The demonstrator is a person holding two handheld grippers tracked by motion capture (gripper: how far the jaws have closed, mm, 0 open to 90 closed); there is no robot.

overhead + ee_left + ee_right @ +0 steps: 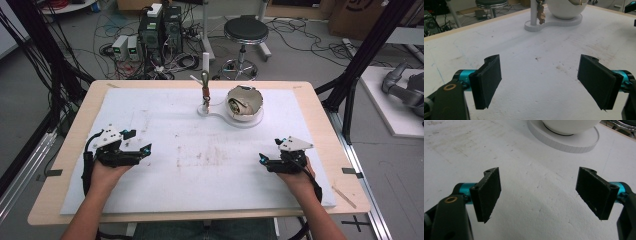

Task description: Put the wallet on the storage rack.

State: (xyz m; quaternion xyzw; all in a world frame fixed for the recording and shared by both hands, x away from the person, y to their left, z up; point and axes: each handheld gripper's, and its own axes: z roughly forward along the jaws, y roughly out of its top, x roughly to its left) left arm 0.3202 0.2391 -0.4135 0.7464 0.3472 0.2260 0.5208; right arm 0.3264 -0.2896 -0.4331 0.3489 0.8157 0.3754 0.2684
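Observation:
A white bowl [245,104] sits on a white stand base [250,122] at the far middle of the white mat [195,155]; something coiled lies inside it. A thin post [205,85] with a brownish piece hanging from it rises from the same base. My left gripper [140,148] rests at the mat's left, open, nothing between its pads [487,81]. My right gripper [264,159] rests at the mat's right, open and empty as well, pads [487,192] wide apart. The bowl [565,8] and hanging piece [540,13] lie ahead of the left gripper [539,82]; the base [566,141] lies ahead of the right gripper [539,197].
The mat covers a wooden table [80,120]. Faint brown stains mark the mat's middle [210,155]. Behind the table stand a round stool [245,35], computer boxes [160,30] and loose cables on the floor. Black frame posts [367,55] flank the table.

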